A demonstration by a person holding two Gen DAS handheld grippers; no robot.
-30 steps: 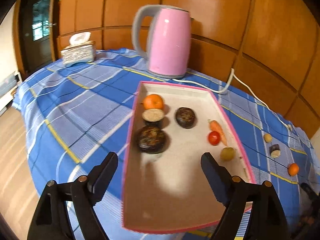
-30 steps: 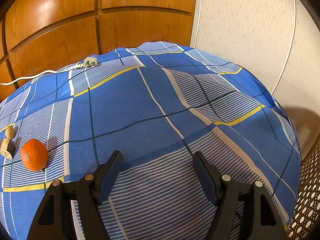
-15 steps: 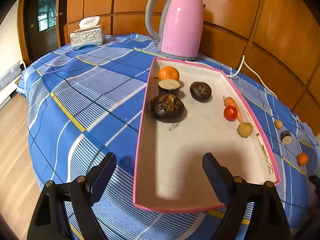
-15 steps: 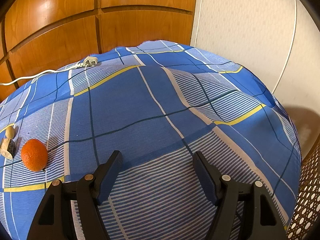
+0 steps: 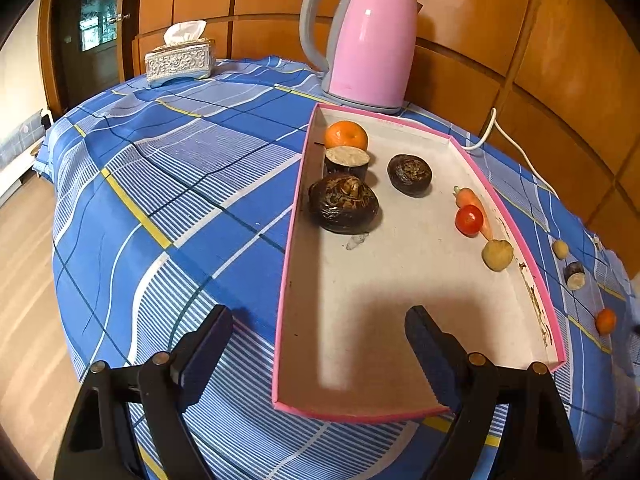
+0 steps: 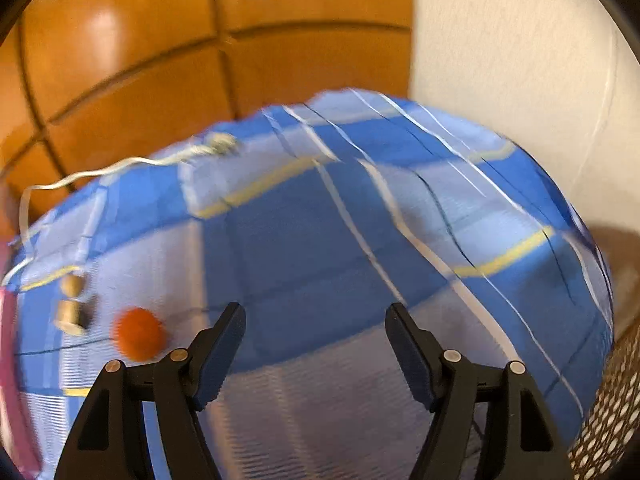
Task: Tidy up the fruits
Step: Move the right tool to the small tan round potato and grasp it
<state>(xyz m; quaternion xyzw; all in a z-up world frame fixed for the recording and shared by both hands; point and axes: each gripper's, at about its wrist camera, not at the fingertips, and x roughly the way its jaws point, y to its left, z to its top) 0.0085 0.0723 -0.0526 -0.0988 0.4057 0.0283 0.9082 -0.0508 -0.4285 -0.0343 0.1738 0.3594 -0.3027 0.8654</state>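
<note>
Right now, through my left wrist camera, I see the left gripper with its jaws spread wide and nothing between them, poised over the near end of the pink-rimmed tray. Its left finger sits over the blue plaid tablecloth, its right finger over the tray floor. Inside the tray, along the left wall, lie a mandarin, a cut dark piece with a pale face just in front of it, and a large dark wrinkled fruit nearer me. Another dark fruit sits further right. By the right wall I make out a small carrot, a cherry tomato touching it, and a pale yellowish fruit. Behind the tray stands a pink kettle; a tissue box sits far left.

Through my right wrist camera, which is blurred, the right gripper also stands open and empty above the cloth. To its left lie a loose mandarin, a cut dark piece and a small tan fruit, all outside the tray. A white cord trails along the table's far edge.
</note>
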